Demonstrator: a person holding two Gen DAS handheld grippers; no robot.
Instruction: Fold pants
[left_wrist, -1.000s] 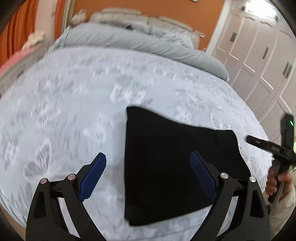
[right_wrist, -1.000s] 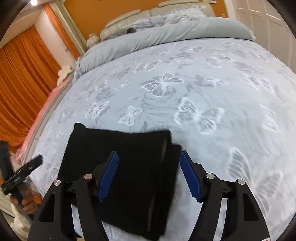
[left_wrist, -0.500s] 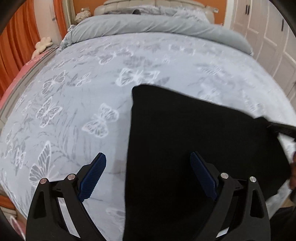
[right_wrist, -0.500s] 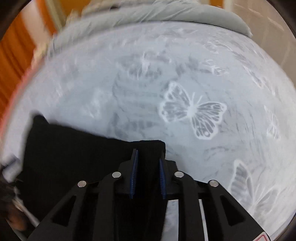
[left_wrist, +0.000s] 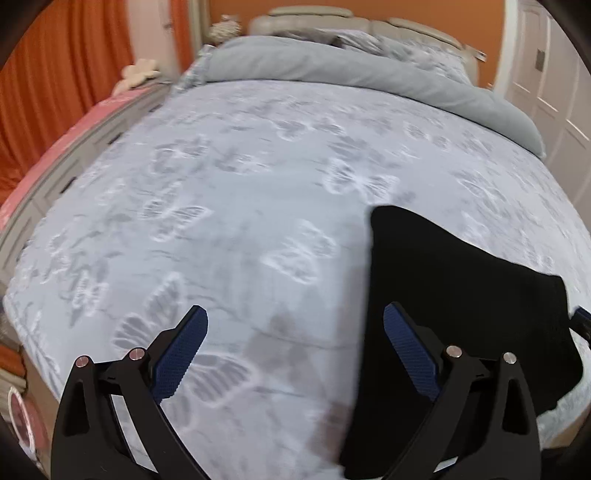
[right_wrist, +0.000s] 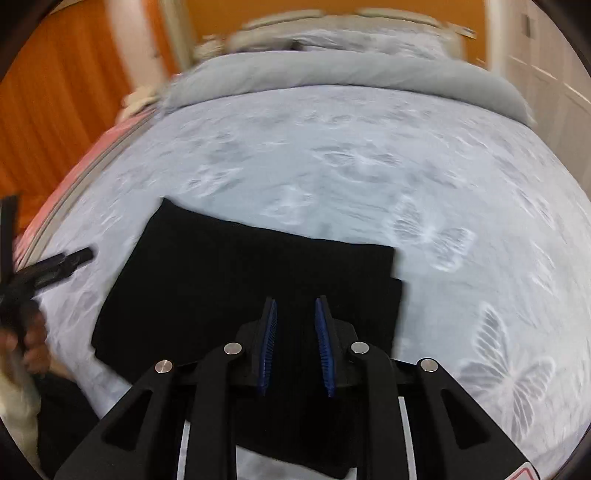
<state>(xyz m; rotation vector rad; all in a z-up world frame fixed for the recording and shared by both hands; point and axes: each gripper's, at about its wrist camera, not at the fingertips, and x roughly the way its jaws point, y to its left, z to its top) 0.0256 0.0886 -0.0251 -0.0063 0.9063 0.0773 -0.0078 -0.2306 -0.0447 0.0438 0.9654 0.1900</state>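
The black pants (right_wrist: 258, 280) lie folded into a flat rectangle on the butterfly-print bedspread (right_wrist: 351, 166), near the bed's front edge. In the left wrist view the pants (left_wrist: 461, 295) are at the lower right. My left gripper (left_wrist: 295, 350) is open and empty, over bare bedspread just left of the pants. My right gripper (right_wrist: 295, 343) hovers over the near right part of the pants; its jaws stand narrow with a small gap and hold nothing I can see. The left gripper also shows in the right wrist view (right_wrist: 48, 266).
A grey duvet (left_wrist: 369, 74) is rolled along the head of the bed. Orange curtains (left_wrist: 62, 74) and a pink ledge (left_wrist: 66, 136) run along the left. White wardrobe doors (left_wrist: 546, 74) stand at the right.
My left gripper has swung left, off the pants and onto bare bedspread. My right gripper closed from wide open to a narrow gap and has pulled back a little above the pants.
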